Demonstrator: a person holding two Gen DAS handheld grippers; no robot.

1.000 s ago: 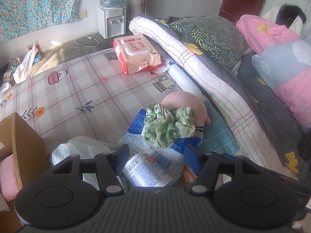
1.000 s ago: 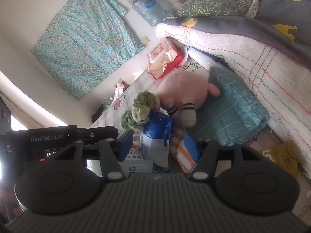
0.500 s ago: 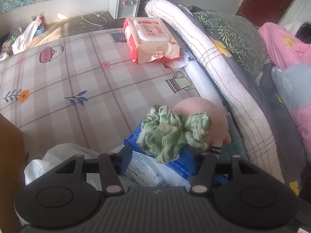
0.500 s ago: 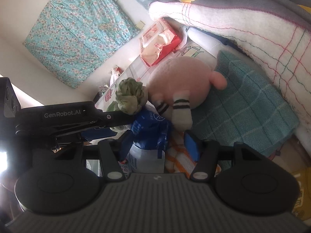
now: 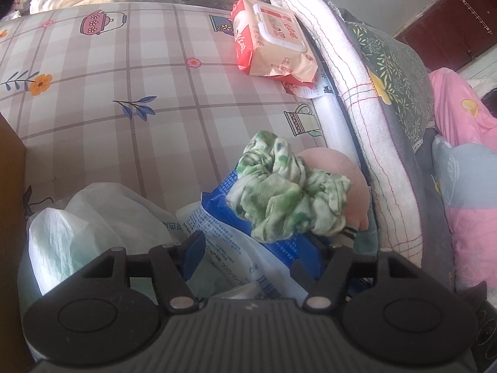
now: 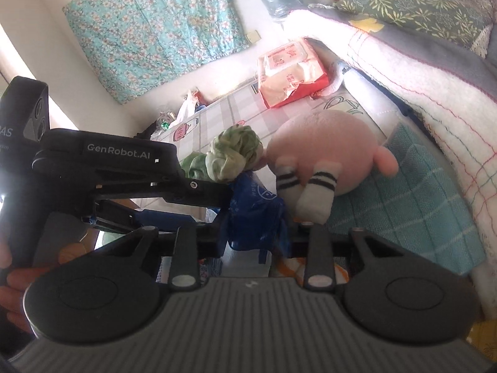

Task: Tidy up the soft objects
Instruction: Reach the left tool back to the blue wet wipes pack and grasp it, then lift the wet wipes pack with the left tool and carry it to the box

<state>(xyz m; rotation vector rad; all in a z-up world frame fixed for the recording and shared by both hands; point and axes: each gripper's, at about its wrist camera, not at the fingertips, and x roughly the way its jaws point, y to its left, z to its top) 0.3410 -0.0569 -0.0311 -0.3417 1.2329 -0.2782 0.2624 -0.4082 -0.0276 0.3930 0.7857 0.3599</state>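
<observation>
The right gripper (image 6: 253, 239) is shown with jaws closing on the crumpled top of a blue packet (image 6: 253, 214). The left gripper (image 5: 253, 258) has jaws opening, astride the same packet (image 5: 217, 217), no pad contact discernible. A green scrunchie (image 5: 285, 199) rests loosely on top, against a pink plush (image 6: 323, 152) on the bed (image 5: 108, 77). If the packet is lifted or tilted, the scrunchie may be shed.
</observation>
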